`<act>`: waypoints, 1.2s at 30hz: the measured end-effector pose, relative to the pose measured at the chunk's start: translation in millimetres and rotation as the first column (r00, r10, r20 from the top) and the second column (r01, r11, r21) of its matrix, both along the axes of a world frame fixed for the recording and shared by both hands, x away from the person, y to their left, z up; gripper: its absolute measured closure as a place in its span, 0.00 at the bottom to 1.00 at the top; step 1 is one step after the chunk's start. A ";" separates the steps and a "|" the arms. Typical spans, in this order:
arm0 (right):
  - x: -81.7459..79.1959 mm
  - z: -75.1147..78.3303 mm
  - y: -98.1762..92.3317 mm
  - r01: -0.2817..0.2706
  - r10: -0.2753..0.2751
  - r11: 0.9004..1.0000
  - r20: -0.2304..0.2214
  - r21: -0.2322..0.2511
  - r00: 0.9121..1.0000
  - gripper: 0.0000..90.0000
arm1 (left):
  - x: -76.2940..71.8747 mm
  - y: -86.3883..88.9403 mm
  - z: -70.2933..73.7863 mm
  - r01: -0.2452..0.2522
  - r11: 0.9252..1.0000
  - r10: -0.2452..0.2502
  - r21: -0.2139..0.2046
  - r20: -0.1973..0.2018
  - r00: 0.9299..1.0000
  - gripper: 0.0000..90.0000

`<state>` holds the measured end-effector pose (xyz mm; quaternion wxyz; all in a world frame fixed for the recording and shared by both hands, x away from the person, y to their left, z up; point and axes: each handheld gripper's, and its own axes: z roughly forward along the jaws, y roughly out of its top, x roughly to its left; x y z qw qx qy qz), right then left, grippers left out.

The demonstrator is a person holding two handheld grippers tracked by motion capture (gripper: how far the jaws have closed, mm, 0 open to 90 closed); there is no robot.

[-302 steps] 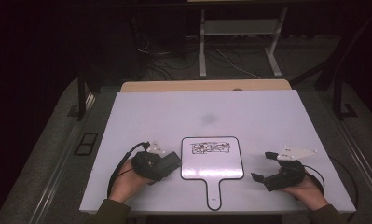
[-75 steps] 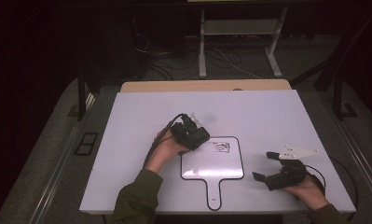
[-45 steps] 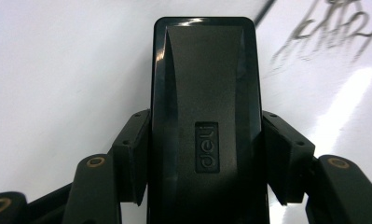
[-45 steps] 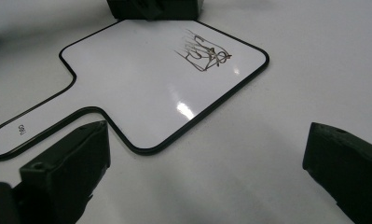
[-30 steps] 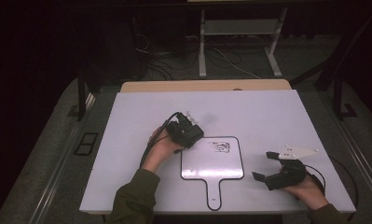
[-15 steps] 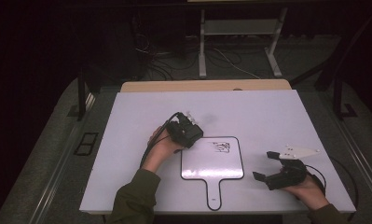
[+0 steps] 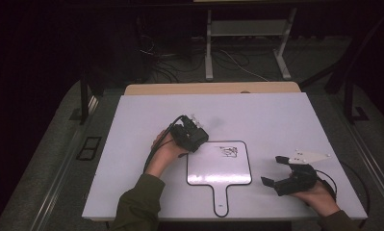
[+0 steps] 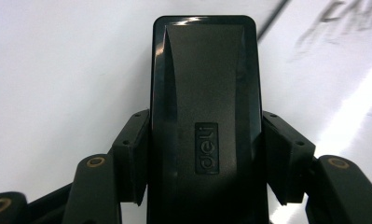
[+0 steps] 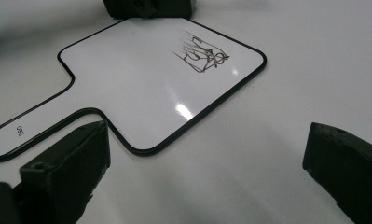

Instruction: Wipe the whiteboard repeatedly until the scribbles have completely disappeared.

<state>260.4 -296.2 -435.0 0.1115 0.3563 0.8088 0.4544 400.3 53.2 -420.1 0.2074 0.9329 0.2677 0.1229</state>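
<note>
A small white board [image 7: 218,166] with a black rim and a handle lies flat near the table's front edge. A dark scribble [image 7: 229,152] is on its far right part; the rest of its face is white. My left gripper [image 7: 193,137] hovers at the board's far left corner, shut on a black eraser [image 8: 204,93] that bears an embossed logo; both pads [image 8: 134,149] press its sides. In the right gripper view, the board [image 9: 141,79] and scribble [image 9: 202,53] lie ahead. My right gripper [image 7: 272,170] rests on the table to the board's right, open with nothing between its jaws.
The white table [image 7: 276,120] ends in a wooden strip [image 7: 209,88] at its far edge. Behind it, a metal stand [image 7: 242,48] and loose cables lie on the dark floor. A cable trails from each gripper.
Ten seconds ago scribbles ran across the board's whole top and my left gripper sat left of it. Now only the right part of the scribble is there. Over the last second nothing moved.
</note>
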 end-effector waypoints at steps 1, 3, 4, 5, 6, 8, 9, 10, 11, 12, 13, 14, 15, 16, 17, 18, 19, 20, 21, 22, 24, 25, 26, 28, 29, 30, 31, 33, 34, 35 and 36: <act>0.1 0.0 0.1 -0.001 0.001 1.000 0.001 0.000 1.000 0.00 | -1.8 -1.5 0.0 0.008 1.000 -0.008 -0.007 -0.012 1.000 0.44; 0.1 0.1 0.1 0.000 0.000 1.000 0.001 0.000 1.000 0.00 | -5.2 -3.7 -0.3 0.020 1.000 -0.021 -0.018 -0.028 0.999 0.44; -0.1 0.2 0.0 0.001 -0.001 1.000 0.001 0.000 1.000 0.00 | -6.1 -4.0 -0.2 0.022 1.000 -0.022 -0.017 -0.027 0.999 0.44; -0.1 0.2 -0.2 0.002 -0.002 1.000 0.003 0.000 1.000 0.00 | -5.4 -3.4 -0.2 0.021 1.000 -0.022 -0.015 -0.025 0.999 0.44; -0.1 0.2 -0.4 0.003 -0.003 1.000 0.005 -0.001 1.000 0.00 | -4.3 -2.3 -0.2 0.009 1.000 -0.010 -0.014 -0.020 1.000 0.44; -0.1 0.3 -1.0 0.004 -0.004 1.000 0.005 -0.001 1.000 0.00 | -0.2 1.9 0.3 -0.010 1.000 0.010 0.002 0.001 1.000 0.44; -0.2 0.3 -1.2 0.004 -0.004 1.000 0.005 -0.001 1.000 0.00 | 1.3 4.0 -0.1 -0.019 1.000 0.019 0.000 0.005 1.000 0.44; -0.3 0.3 -1.2 0.005 -0.005 1.000 0.004 0.000 1.000 0.00 | 2.5 5.7 0.1 -0.021 1.000 0.021 0.003 0.006 1.000 0.44; -0.3 0.2 -1.3 0.004 -0.004 1.000 0.004 -0.001 1.000 0.00 | 2.7 6.3 0.2 -0.023 1.000 0.023 0.000 0.003 1.000 0.44; -0.1 0.2 -1.3 0.003 -0.003 1.000 0.004 -0.002 1.000 0.00 | 2.3 6.0 0.4 -0.022 1.000 0.022 0.006 0.003 1.000 0.44; 0.0 0.3 -1.2 0.003 -0.002 1.000 0.005 -0.002 1.000 0.00 | 1.3 5.0 0.6 -0.017 1.000 0.017 0.011 0.001 1.000 0.44; 0.0 0.3 -0.9 0.002 -0.002 1.000 0.006 0.000 1.000 0.00 | -0.3 3.7 0.5 -0.010 1.000 0.010 0.012 0.001 1.000 0.44; -0.1 0.4 -0.8 0.002 -0.002 1.000 0.006 0.000 1.000 0.00 | -2.1 2.5 1.0 0.003 1.000 -0.003 0.013 -0.009 1.000 0.44; -0.2 0.4 -0.6 0.002 -0.002 1.000 0.005 0.001 1.000 0.00 | -5.5 0.7 0.2 0.005 1.000 -0.005 -0.002 -0.019 1.000 0.44; -0.2 0.5 -0.5 0.002 -0.002 1.000 0.005 0.001 1.000 0.00 | -8.6 -0.8 0.2 0.014 1.000 -0.015 -0.007 -0.030 0.999 0.44; -0.2 0.5 -0.5 0.002 -0.002 1.000 0.005 0.001 1.000 0.00 | -11.3 -2.3 0.2 0.025 1.000 -0.026 -0.012 -0.040 0.999 0.44; -0.2 0.6 -0.5 0.003 -0.003 1.000 0.005 0.002 1.000 0.00 | -14.1 -3.7 0.1 0.039 0.999 -0.040 -0.014 -0.043 0.998 0.44; -0.3 0.6 -0.5 0.004 -0.004 1.000 0.005 0.001 1.000 0.00 | -17.6 -5.5 0.1 0.047 0.999 -0.048 -0.019 -0.052 0.997 0.44; -0.4 0.7 -0.5 0.004 -0.004 1.000 0.005 0.002 1.000 0.00 | -20.4 -7.1 0.1 0.061 0.998 -0.063 -0.022 -0.059 0.996 0.44; -0.5 0.8 -0.5 0.004 -0.004 1.000 0.005 0.002 1.000 0.00 | -23.2 -8.7 0.3 0.068 0.997 -0.069 -0.021 -0.060 0.996 0.44; -0.6 0.8 -0.5 0.004 -0.004 1.000 0.005 0.002 1.000 0.00 | -23.9 -9.9 0.7 0.068 0.998 -0.068 -0.006 -0.046 0.997 0.44; -0.6 0.9 -0.5 0.003 -0.003 1.000 0.005 0.002 1.000 0.00 | -21.8 -9.3 0.7 0.058 0.998 -0.058 0.000 -0.037 0.998 0.44; -0.7 0.9 -0.5 0.004 -0.004 1.000 0.006 0.002 1.000 0.00 | -19.6 -8.2 0.7 0.043 0.999 -0.043 0.005 -0.029 0.999 0.44; -0.8 0.9 -0.6 0.004 -0.004 1.000 0.006 0.000 1.000 0.00 | -15.2 -5.3 0.4 0.031 1.000 -0.031 -0.001 -0.029 0.999 0.44; -0.7 0.9 -0.8 0.004 -0.004 1.000 0.005 0.001 1.000 0.00 | -14.9 -4.7 0.5 0.034 0.999 -0.035 -0.002 -0.034 0.999 0.44; -0.6 0.9 -0.9 0.006 -0.006 1.000 0.005 0.001 1.000 0.00 | -15.9 -5.2 0.4 0.038 0.999 -0.038 -0.003 -0.033 0.999 0.44; -0.5 0.9 -0.9 0.007 -0.007 1.000 0.004 0.002 1.000 0.00 | -17.9 -6.2 0.7 0.047 0.999 -0.047 -0.003 -0.046 0.998 0.44; 0.2 0.4 -0.8 0.004 -0.004 1.000 0.007 0.000 1.000 0.00 | -22.6 -9.2 0.2 0.070 0.997 -0.071 -0.019 -0.061 0.996 0.44; 0.2 0.3 -0.6 0.003 -0.003 1.000 0.005 -0.001 1.000 0.00 | -24.9 -11.0 0.3 0.081 0.996 -0.083 -0.019 -0.066 0.994 0.44; 0.1 0.3 -0.3 0.002 -0.002 1.000 0.004 -0.001 1.000 0.00 | -27.0 -12.6 0.5 0.090 0.996 -0.091 -0.021 -0.072 0.993 0.44; -0.2 0.5 -0.2 0.003 -0.003 1.000 0.006 0.000 1.000 0.00 | -28.9 -14.1 0.3 0.097 0.995 -0.099 -0.026 -0.076 0.992 0.44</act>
